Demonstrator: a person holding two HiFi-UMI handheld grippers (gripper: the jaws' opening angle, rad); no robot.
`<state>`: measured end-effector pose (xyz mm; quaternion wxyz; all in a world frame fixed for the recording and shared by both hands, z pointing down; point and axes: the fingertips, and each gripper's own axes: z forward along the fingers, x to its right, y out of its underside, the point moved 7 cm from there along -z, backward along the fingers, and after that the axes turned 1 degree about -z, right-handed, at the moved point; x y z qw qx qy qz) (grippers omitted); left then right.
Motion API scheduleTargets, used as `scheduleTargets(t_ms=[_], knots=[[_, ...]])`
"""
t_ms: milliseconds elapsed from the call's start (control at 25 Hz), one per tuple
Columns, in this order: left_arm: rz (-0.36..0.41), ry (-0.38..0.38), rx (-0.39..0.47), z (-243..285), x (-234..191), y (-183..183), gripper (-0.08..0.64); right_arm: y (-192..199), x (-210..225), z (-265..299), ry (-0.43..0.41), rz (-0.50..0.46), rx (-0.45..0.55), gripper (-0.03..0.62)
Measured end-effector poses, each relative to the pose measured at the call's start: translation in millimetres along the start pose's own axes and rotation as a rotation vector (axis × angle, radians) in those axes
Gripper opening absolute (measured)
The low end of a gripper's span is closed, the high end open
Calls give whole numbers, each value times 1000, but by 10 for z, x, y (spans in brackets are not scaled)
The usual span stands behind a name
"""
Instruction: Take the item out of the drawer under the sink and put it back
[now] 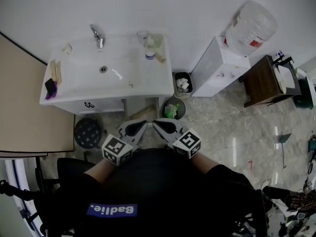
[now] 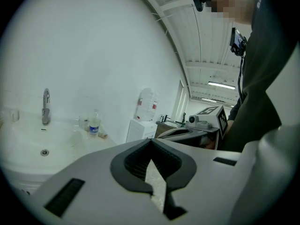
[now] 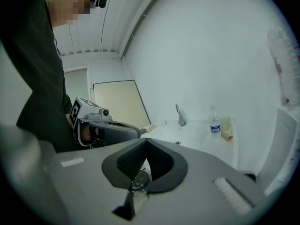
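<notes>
Plainly, the drawer (image 1: 89, 104) under the sink (image 1: 79, 78) looks closed at eleven o'clock from the claws, and its item is hidden inside. The left claw (image 1: 141, 126) is clenched on nothing, and so is the right claw (image 1: 158, 124). Best to unclench one, reach low and pull the drawer front straight out.

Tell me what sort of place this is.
Likely a washroom or utility corner in a workplace: a white sink with a faucet, a water dispenser nearby, and a waste bin on a tiled floor.
</notes>
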<state>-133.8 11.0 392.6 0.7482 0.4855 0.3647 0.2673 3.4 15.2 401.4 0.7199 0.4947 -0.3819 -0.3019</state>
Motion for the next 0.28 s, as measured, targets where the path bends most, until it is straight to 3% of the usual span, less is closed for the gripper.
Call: scheduleTargets(t_ms=[280], knots=[[0,6,-5,2,-30,14,6,10,-18,27,4,-1,-4,2]])
